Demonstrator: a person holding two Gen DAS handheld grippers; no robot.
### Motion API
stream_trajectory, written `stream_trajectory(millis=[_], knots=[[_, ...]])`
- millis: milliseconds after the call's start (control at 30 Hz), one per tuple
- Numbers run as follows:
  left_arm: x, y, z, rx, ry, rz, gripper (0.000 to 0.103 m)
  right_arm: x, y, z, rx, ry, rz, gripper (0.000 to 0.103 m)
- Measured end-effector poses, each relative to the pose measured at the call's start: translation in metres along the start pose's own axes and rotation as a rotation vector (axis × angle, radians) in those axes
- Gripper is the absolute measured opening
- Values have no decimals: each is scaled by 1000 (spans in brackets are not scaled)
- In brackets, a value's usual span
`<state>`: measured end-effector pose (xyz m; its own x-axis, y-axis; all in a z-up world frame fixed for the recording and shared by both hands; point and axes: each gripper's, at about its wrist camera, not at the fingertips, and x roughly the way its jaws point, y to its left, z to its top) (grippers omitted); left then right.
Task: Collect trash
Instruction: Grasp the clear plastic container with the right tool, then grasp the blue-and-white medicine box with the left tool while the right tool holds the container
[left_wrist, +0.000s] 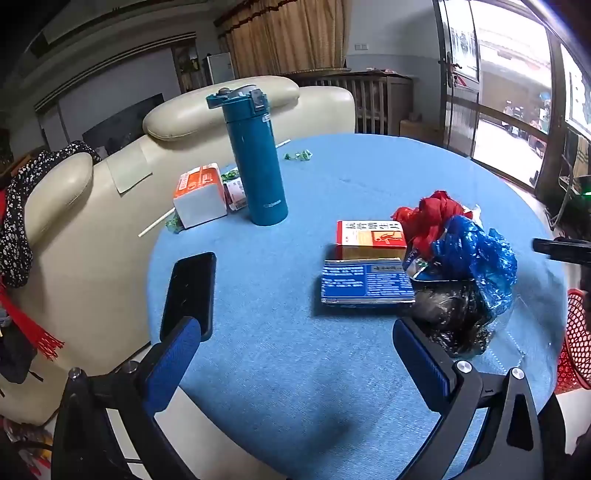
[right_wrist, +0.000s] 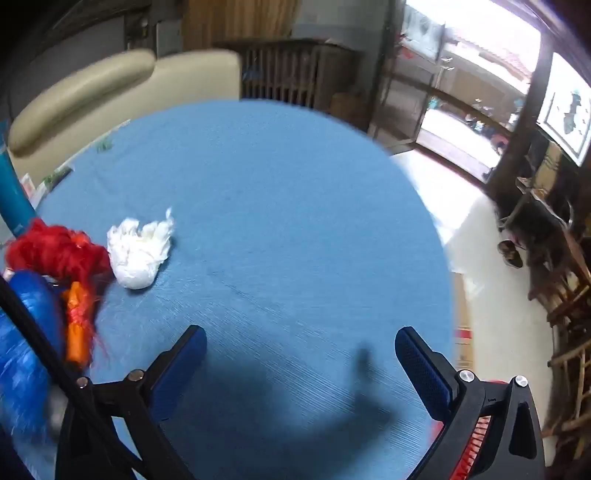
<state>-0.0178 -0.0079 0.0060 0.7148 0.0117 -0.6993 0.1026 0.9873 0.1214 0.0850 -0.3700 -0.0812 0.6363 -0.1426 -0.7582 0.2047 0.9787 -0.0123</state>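
Observation:
A round table with a blue cloth (left_wrist: 280, 354) holds trash. In the left wrist view a pile of crumpled red (left_wrist: 432, 218), blue (left_wrist: 476, 254) and black plastic bags (left_wrist: 454, 317) lies at the right, beside a red-and-white box (left_wrist: 369, 238) and a blue box (left_wrist: 365, 282). My left gripper (left_wrist: 295, 347) is open and empty above the cloth, left of the pile. In the right wrist view a crumpled white tissue (right_wrist: 138, 251) lies beside the red bag (right_wrist: 55, 253), an orange wrapper (right_wrist: 77, 325) and the blue bag (right_wrist: 26, 332). My right gripper (right_wrist: 301, 354) is open and empty, right of them.
A teal flask (left_wrist: 256, 158), an orange-and-white carton (left_wrist: 199, 194), green candy wrappers (left_wrist: 297, 155), a white straw (left_wrist: 155, 223) and a black phone (left_wrist: 190, 291) are on the table's left side. A cream sofa (left_wrist: 110, 206) stands behind. A red mesh basket (left_wrist: 576, 339) is at the right edge.

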Motion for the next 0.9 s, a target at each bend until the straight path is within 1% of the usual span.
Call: stream_trajectory(millis=[67,167,233,267,367,433,500,533,567,600,633,667,800,833,900], knots=[[1,-7,1,12,3,1,103,-30,2,-15,-19,-10,140,103],[7,-12,7,35,10,26,103,-56,28,-46,-90,28,314,103],[13,-9,13,53,14,39,103,-64,52,-68,-128,41,358,103],[18,-7,16,71,20,45,103,-64,66,-75,-153,63,378,103],[34,-3,27,141,26,88,103,-63,102,-91,-232,91,402,103],[41,-2,33,191,13,58,103,-59,121,-101,-278,118,397,103],[48,-4,38,248,5,-2,103,-51,132,-107,-297,132,355,102],[52,-7,40,285,3,-37,103,-48,135,-109,-302,137,341,97],[56,-10,41,312,2,-59,103,-46,137,-110,-304,145,335,76],[60,-13,44,339,2,-81,103,-42,137,-112,-302,164,331,61],[64,-17,47,366,6,-108,103,-43,135,-112,-288,161,331,56],[69,-21,48,402,13,-153,103,-42,131,-108,-268,153,337,55],[83,-41,51,512,18,-214,103,-49,107,-106,-208,147,381,55],[88,-44,52,533,26,-234,103,-53,101,-105,-196,144,389,55],[102,-49,50,567,69,-266,103,-57,87,-104,-174,143,400,55]])
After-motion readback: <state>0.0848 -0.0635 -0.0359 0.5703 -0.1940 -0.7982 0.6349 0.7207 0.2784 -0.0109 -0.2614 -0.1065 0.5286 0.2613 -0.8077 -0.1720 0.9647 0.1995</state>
